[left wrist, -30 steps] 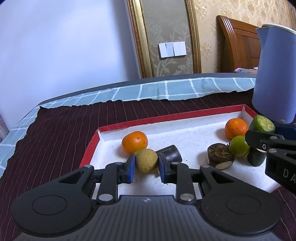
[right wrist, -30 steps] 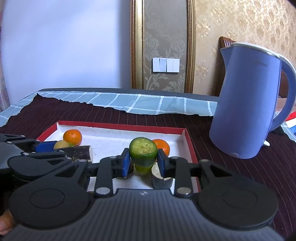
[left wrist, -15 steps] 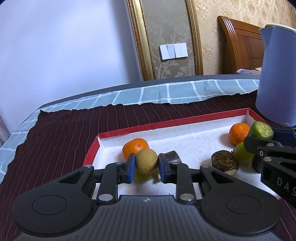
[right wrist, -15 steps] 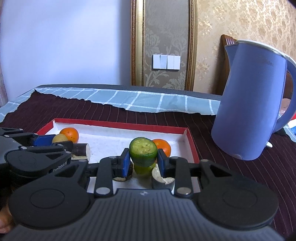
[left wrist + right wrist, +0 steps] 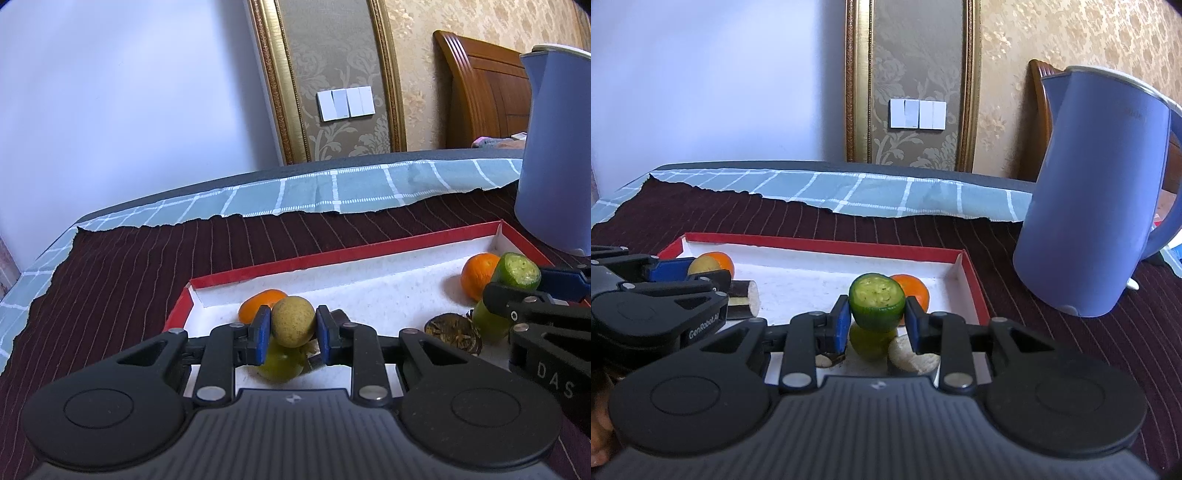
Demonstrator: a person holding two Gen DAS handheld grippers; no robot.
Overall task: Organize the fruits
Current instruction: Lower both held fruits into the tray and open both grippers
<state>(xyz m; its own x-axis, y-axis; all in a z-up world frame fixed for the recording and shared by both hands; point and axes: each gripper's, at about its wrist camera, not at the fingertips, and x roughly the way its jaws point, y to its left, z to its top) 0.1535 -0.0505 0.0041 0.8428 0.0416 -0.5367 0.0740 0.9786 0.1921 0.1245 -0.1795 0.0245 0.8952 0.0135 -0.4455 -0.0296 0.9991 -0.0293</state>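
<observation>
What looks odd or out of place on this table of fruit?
The blue kettle beside the red tray is no fruit. The green piece held in the right gripper has its end cut off, showing pale flesh, and dark cut chunks lie in the tray. The striped cloth's far edge looks ragged.

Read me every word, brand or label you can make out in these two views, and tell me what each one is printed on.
"GenRobot.AI" on the side of the left gripper, seen in the right wrist view.
"DAS", cut off by the frame edge, on the side of the right gripper, seen in the left wrist view.
Faint lettering near the top of the blue kettle: too blurred to read.
A small emblem on each gripper's body, no letters.
</observation>
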